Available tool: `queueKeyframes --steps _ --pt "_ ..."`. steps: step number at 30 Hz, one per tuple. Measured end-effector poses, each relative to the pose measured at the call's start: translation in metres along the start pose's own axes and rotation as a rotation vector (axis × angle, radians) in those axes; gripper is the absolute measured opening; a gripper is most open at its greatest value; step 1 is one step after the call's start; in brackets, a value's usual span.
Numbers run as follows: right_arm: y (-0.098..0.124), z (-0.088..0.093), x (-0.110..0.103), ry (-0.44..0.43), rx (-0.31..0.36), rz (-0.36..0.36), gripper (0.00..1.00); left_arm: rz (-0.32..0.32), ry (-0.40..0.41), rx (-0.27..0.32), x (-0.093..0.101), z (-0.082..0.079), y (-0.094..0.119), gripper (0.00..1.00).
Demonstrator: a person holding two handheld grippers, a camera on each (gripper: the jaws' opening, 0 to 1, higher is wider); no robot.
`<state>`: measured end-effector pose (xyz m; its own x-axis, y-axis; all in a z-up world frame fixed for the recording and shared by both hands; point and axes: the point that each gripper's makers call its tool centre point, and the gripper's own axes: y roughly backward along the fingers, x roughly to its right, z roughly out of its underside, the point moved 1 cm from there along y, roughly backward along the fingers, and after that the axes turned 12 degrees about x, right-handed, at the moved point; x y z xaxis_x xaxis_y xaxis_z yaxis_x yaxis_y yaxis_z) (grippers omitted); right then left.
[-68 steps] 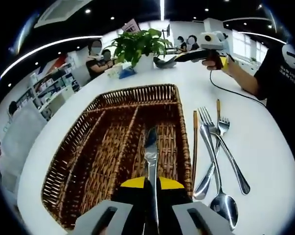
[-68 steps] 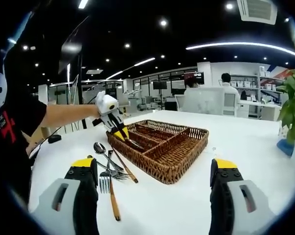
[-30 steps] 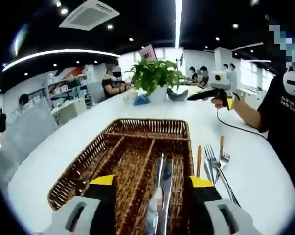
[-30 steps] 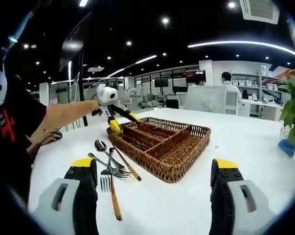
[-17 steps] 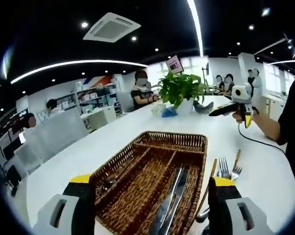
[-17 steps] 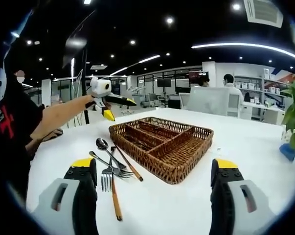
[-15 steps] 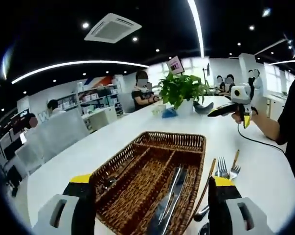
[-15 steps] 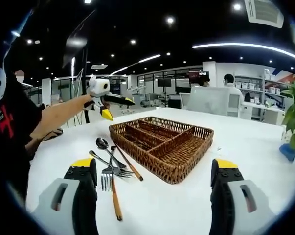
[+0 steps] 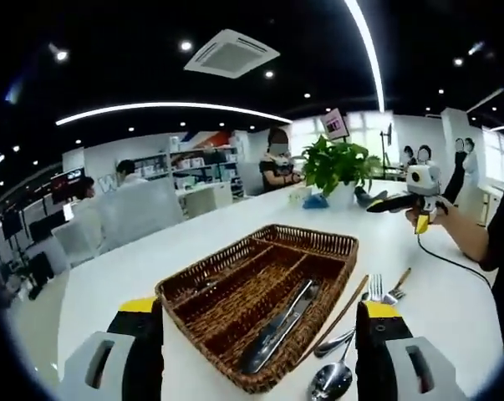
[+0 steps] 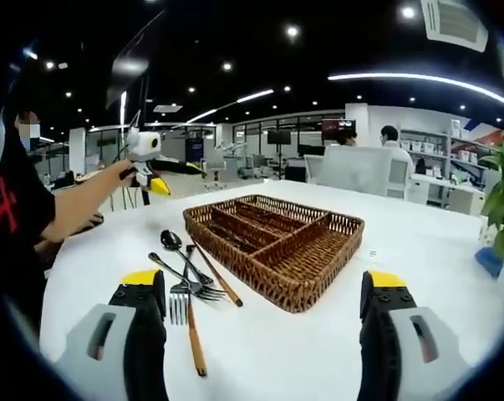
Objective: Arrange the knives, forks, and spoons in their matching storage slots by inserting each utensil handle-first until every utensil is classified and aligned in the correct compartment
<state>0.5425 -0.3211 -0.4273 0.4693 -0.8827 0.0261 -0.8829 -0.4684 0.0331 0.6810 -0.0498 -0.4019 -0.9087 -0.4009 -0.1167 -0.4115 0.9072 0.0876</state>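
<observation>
Cutlery (image 10: 187,280) just beside basket (image 10: 318,280) edge, on table (image 10: 435,251).

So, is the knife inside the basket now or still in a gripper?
Inside. The knife lies flat in a compartment of the wicker basket, and the left gripper is open.

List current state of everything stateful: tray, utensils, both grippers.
wicker tray: on the table, one compartment holds knives
knives: lying flat in the tray, side by side
loose forks and spoons: piled on the table beside the tray, unsorted
left gripper: open, empty
right gripper: open, empty
</observation>
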Motion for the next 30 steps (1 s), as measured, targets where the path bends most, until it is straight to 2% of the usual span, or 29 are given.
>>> queueKeyframes --steps 6,12,17,19,24,30 --pt "-0.001 -0.002 -0.001 0.007 0.004 0.0 0.99 -0.025 0.001 -0.006 0.011 0.011 0.015 1.0" --pt "-0.002 -0.003 -0.006 0.028 0.0 -0.001 0.99 -0.055 0.022 0.005 0.01 0.025 0.027 1.0" --pt "-0.002 -0.009 -0.009 -0.003 0.024 0.002 0.99 -0.071 0.018 0.019 0.011 0.032 0.034 1.0" --pt "-0.002 -0.009 -0.009 -0.002 0.023 0.003 1.0 -0.068 0.019 -0.002 0.013 0.036 0.036 1.0" --pt "-0.002 -0.009 -0.01 0.014 0.013 0.017 1.0 -0.063 -0.004 -0.019 0.022 0.039 0.044 1.0" --pt "-0.004 -0.012 -0.015 0.005 0.033 0.005 0.99 -0.066 0.008 0.011 0.02 0.041 0.051 1.0"
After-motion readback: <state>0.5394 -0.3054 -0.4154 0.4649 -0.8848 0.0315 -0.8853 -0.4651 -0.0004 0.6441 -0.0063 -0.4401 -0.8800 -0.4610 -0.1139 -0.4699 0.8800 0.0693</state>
